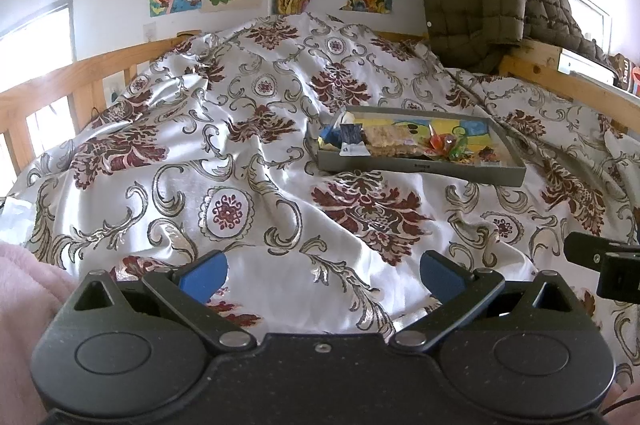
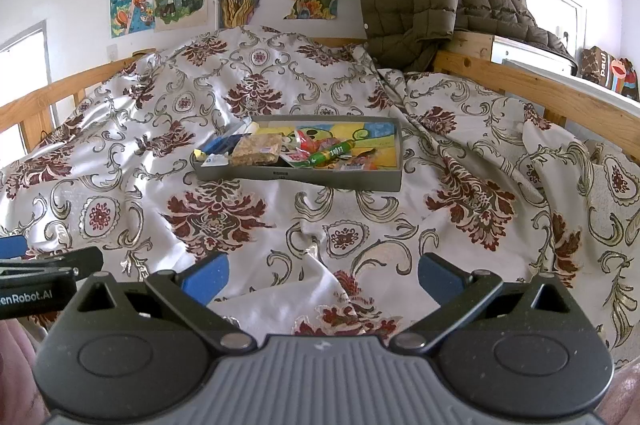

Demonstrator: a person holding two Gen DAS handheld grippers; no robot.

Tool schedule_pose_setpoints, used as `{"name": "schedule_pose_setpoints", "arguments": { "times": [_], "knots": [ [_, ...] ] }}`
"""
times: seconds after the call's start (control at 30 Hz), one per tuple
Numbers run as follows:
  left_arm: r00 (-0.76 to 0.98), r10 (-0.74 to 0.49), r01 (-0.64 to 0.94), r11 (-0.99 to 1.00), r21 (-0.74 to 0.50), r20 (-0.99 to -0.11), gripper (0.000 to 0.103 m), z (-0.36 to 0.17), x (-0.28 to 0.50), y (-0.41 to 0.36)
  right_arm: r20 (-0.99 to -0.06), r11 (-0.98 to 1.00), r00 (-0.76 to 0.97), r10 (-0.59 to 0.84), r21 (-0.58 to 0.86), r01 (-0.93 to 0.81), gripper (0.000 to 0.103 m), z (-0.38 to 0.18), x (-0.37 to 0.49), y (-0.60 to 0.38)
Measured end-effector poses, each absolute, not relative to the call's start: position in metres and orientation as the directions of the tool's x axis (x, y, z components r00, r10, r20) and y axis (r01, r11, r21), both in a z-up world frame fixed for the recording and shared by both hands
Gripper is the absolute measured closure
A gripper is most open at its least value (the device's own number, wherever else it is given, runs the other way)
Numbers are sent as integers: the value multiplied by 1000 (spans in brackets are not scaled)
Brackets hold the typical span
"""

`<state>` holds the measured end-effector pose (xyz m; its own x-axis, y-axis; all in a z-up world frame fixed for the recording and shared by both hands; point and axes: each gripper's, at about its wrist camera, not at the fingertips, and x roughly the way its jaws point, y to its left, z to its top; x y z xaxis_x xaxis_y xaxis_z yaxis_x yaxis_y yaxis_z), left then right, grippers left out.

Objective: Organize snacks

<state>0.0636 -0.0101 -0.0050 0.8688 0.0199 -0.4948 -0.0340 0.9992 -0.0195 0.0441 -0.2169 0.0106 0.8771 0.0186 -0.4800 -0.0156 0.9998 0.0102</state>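
**Waiting over the bed, with all snacks already in the tray**

Judging from how things lie, the task seems to be near its end, or between two steps. No snack is loose on the bedspread (image 1: 240, 185) in either view; everything I can see is inside the grey tray (image 2: 300, 181), which rests on the bed, well ahead of both grippers.

In the tray the snacks lie in a rough row. At the left end are dark blue packets (image 2: 218, 147), then a brown grain bar in clear wrap (image 2: 256, 149), then red and white wrappers (image 2: 298, 155) and a green stick-shaped snack (image 2: 334, 151). The right part of the tray is mostly bare and shows a colourful drawing on its bottom.

The left gripper (image 1: 322, 275) is wide open and its blue fingers (image 1: 204, 277) hold nothing. The right gripper (image 2: 324, 277) is the same: blue fingers (image 2: 208, 279) spread wide, nothing between them. Both hover low over the bedspread, near the person, pointing forward toward the tray. They are side by side, since each camera sees a part of the other gripper at its edge.

If something is left to do, I think it is only to tidy the row. For this, one gripper must reach forward to the tray, come down over the chosen packet and close gently, because thin wrappers slip and crush easily. The soft, wrinkled bedspread may let the tray tilt if it is pushed.
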Motion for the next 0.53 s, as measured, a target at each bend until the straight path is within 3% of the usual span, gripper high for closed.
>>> {"name": "schedule_pose_setpoints", "arguments": {
  "times": [0.53],
  "knots": [
    [869,16,-32,999,-23,-494,1,-4,62,-10,-482,1000,876,19,10,-16,0,11,44,-217]
  ]
}}
